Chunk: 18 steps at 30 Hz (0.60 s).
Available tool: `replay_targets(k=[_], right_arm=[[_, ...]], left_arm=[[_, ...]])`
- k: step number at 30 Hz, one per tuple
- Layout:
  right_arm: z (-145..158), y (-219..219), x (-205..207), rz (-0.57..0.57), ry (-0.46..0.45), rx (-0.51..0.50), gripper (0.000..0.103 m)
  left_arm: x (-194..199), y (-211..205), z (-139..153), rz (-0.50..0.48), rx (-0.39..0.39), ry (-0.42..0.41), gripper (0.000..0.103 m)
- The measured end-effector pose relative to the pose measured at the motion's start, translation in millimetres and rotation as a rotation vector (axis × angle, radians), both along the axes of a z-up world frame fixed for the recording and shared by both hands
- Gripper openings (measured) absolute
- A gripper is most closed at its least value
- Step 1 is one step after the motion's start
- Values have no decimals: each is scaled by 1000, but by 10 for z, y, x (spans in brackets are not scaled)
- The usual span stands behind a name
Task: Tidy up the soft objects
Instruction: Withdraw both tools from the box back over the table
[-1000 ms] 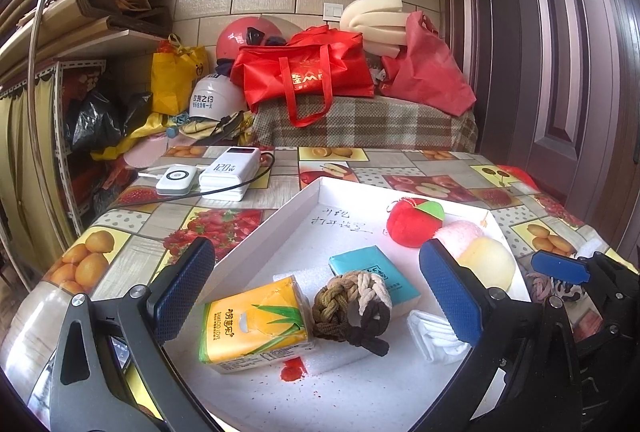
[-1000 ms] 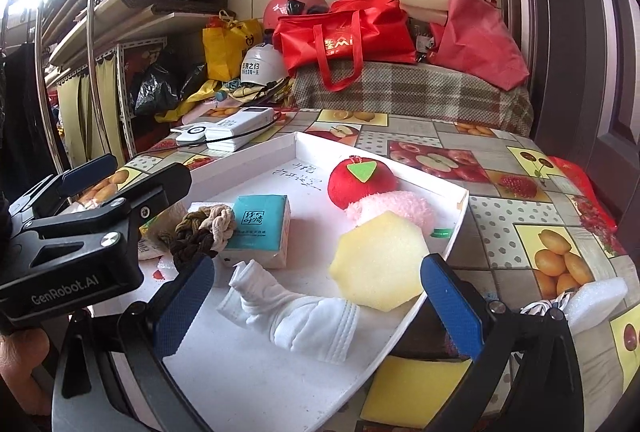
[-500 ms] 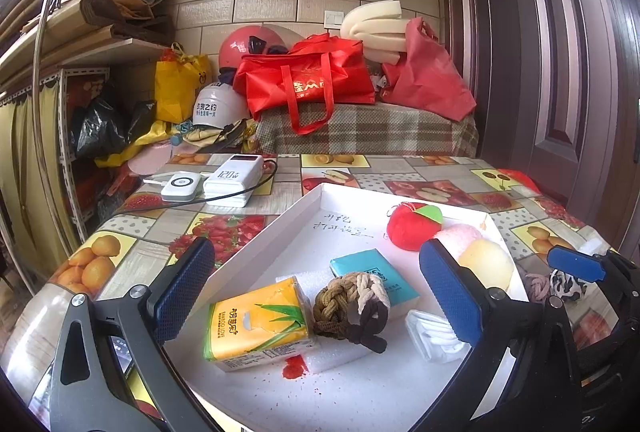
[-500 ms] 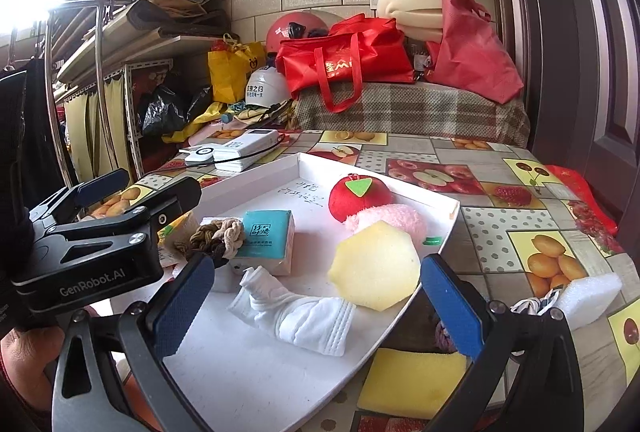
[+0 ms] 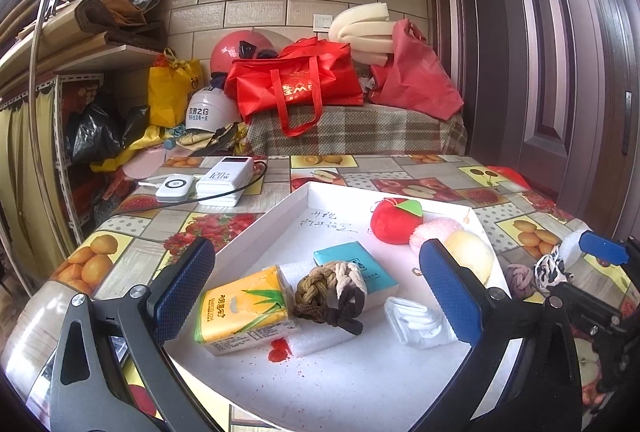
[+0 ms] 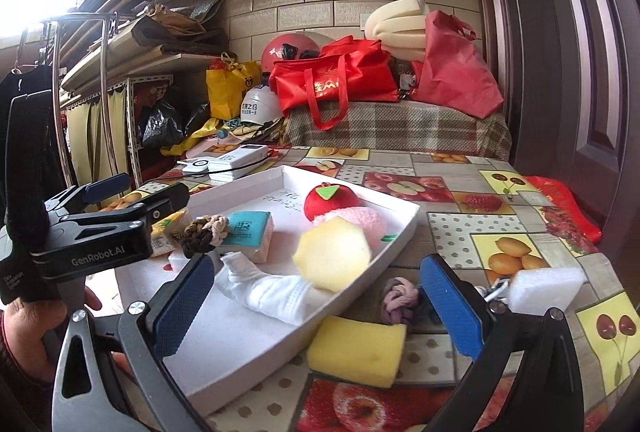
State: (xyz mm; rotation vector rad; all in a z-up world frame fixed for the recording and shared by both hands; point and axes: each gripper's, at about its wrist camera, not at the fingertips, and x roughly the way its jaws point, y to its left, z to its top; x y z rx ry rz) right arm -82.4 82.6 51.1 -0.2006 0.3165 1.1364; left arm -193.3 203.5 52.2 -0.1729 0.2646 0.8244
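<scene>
A white tray [image 5: 264, 228] on the fruit-print table holds a yellow tissue pack [image 5: 244, 310], a braided rope knot [image 5: 330, 292], a teal tissue pack [image 5: 356, 268], a red plush apple [image 5: 394, 220], a pink puff [image 6: 360, 218], a yellow hexagonal sponge [image 6: 332, 252] and a white sock [image 6: 276, 292]. My left gripper [image 5: 320, 296] hovers open over the tray's near end. My right gripper [image 6: 316, 308] is open beside the tray's right edge. Outside the tray lie a yellow sponge block [image 6: 356, 350], a purple knot [image 6: 398, 300] and a white foam block [image 6: 546, 290].
Two white power banks [image 5: 208, 180] with a black cable lie at the table's far left. A plaid-covered bench [image 5: 356, 132] behind carries red bags and helmets. Shelving stands on the left, a dark door on the right. A hand [image 6: 28, 328] holds the left gripper.
Both grippers have risen and pulled back a little. The right one has drifted right, so the yellow sponge block and purple knot outside the tray now show between its fingers.
</scene>
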Motion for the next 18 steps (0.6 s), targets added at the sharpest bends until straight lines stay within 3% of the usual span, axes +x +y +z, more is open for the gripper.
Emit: replay_targets(k=[5, 10, 15, 18], right_arm=[[-2, -504, 516, -160, 39, -9, 103], [-46, -1106, 1178, -383, 137, -4, 103], [-155, -1416, 1546, -447, 324, 45, 103], [-176, -1366, 1553, -441, 340, 19, 103]], left_arm=[[123, -207, -7, -101, 3, 38, 103], [404, -623, -32, -326, 5, 101, 103], [933, -1059, -70, -524, -13, 193, 103], [1257, -1176, -79, -561, -13, 223, 103]])
